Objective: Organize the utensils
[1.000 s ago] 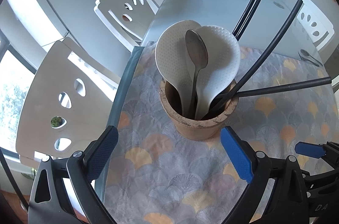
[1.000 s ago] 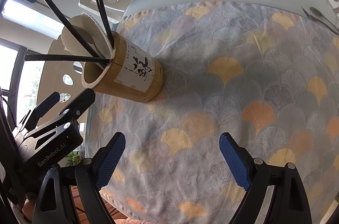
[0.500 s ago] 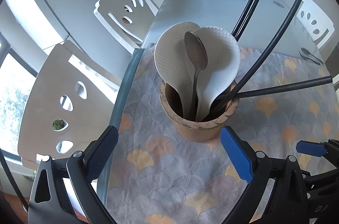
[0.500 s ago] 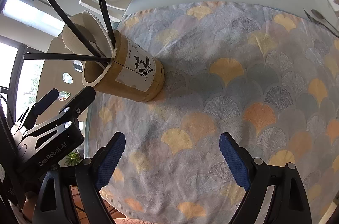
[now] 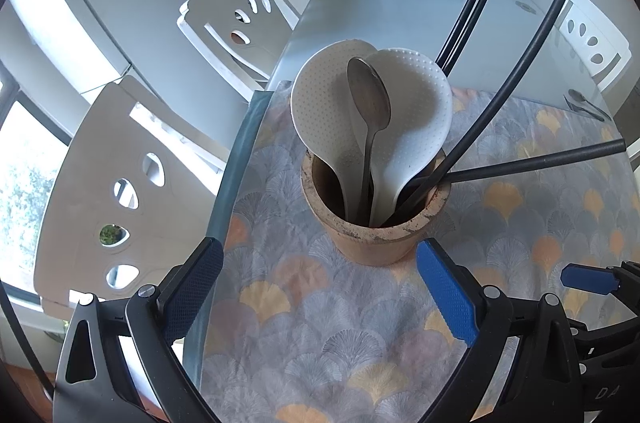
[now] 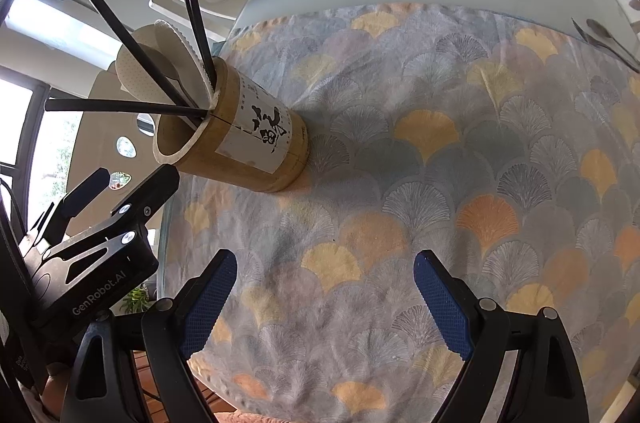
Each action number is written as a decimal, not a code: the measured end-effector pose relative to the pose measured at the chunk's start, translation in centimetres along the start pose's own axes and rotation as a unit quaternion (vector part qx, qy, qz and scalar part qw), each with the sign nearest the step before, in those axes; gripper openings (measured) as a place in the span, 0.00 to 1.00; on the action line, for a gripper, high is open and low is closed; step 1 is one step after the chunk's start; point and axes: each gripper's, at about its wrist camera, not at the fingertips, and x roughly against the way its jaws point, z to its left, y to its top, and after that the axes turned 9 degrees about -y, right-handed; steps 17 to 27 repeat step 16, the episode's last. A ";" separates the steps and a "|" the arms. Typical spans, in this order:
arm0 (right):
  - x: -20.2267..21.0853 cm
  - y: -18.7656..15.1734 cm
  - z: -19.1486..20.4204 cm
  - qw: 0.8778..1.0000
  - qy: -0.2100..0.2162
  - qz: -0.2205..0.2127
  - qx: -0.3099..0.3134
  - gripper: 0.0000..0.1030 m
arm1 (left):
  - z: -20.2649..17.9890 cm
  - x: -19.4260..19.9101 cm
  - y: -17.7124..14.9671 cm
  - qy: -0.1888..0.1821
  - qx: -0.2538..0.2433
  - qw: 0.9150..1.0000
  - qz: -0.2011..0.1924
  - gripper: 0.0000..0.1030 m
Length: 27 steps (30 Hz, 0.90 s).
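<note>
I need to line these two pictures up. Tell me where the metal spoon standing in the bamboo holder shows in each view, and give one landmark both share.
Left wrist view: the metal spoon stands at centre, bowl up, in front of two white rice paddles.
Right wrist view: upper left, the spoon is almost wholly hidden behind the paddles and cannot be made out for sure.
Shared landmark: the bamboo holder with black chopsticks.

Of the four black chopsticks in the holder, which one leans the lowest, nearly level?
The chopstick pointing right in the left wrist view, almost level above the cloth. The other three rise steeply from the holder.
</note>
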 end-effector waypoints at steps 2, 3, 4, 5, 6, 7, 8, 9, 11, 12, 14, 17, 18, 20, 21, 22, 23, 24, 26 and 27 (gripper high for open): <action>0.0 0.0 0.0 1.000 0.000 0.000 0.000 0.86 | 0.0 0.0 0.0 0.001 0.001 1.000 -0.001 0.95; 0.1 0.0 0.0 1.000 -0.001 -0.001 0.001 0.86 | 0.0 0.0 0.0 0.001 0.001 1.000 -0.001 0.95; 0.1 0.0 0.0 1.000 -0.001 -0.001 0.001 0.86 | 0.0 0.0 -0.1 0.001 0.001 1.000 -0.001 0.95; 0.2 0.0 0.0 1.000 -0.002 -0.002 0.001 0.86 | 0.0 0.1 -0.1 0.001 0.001 1.000 -0.001 0.95; 0.2 0.0 0.0 1.000 -0.002 -0.002 0.001 0.86 | 0.0 0.1 -0.1 0.001 0.001 1.000 -0.001 0.95; 0.3 -0.1 0.0 1.000 -0.002 -0.003 0.001 0.86 | 0.0 0.1 -0.2 0.002 0.001 1.000 -0.003 0.95; 0.4 -0.1 -0.1 1.000 -0.003 -0.004 0.001 0.86 | 0.0 0.3 -0.3 0.004 0.002 1.000 -0.005 0.95; 0.4 -0.1 -0.1 1.000 -0.004 -0.005 0.002 0.86 | 0.0 0.4 -0.4 0.005 0.002 1.000 -0.005 0.95; 0.5 -0.2 -0.1 1.000 -0.005 -0.006 0.003 0.86 | -0.1 0.5 -0.6 0.005 0.001 1.000 -0.006 0.95; 0.6 -0.3 0.0 1.000 -0.005 -0.006 0.003 0.86 | -0.1 0.6 -0.7 0.004 0.001 1.000 -0.007 0.95; 0.7 -0.4 0.0 1.000 -0.006 -0.007 0.004 0.86 | -0.2 0.9 -0.9 0.003 -0.001 1.000 -0.009 0.95; 0.8 -0.6 0.0 1.000 -0.007 -0.008 0.005 0.86 | -0.3 1.1 -1.2 0.001 -0.004 1.000 -0.011 0.95; 0.8 -0.6 0.0 1.000 -0.007 -0.008 0.005 0.86 | -0.3 1.1 -1.2 0.001 -0.004 1.000 -0.011 0.95; 0.8 -0.6 0.0 1.000 -0.007 -0.008 0.005 0.86 | -0.3 1.1 -1.2 0.001 -0.004 1.000 -0.011 0.95; 0.8 -0.6 0.0 1.000 -0.007 -0.008 0.005 0.86 | -0.3 1.1 -1.2 0.001 -0.004 1.000 -0.011 0.95; 0.8 -0.6 0.0 1.000 -0.007 -0.008 0.005 0.86 | -0.3 1.1 -1.2 0.001 -0.004 1.000 -0.011 0.95; 0.8 -0.6 0.0 1.000 -0.007 -0.008 0.005 0.86 | -0.3 1.1 -1.2 0.001 -0.004 1.000 -0.011 0.95; 0.8 -0.6 0.0 1.000 -0.007 -0.008 0.005 0.86 | -0.3 1.1 -1.2 0.001 -0.004 1.000 -0.011 0.95; 0.8 -0.6 0.0 1.000 -0.007 -0.008 0.005 0.86 | -0.3 1.1 -1.2 0.001 -0.004 1.000 -0.011 0.95; 0.8 -0.6 0.0 1.000 -0.007 -0.008 0.005 0.86 | -0.3 1.1 -1.2 0.001 -0.004 1.000 -0.011 0.95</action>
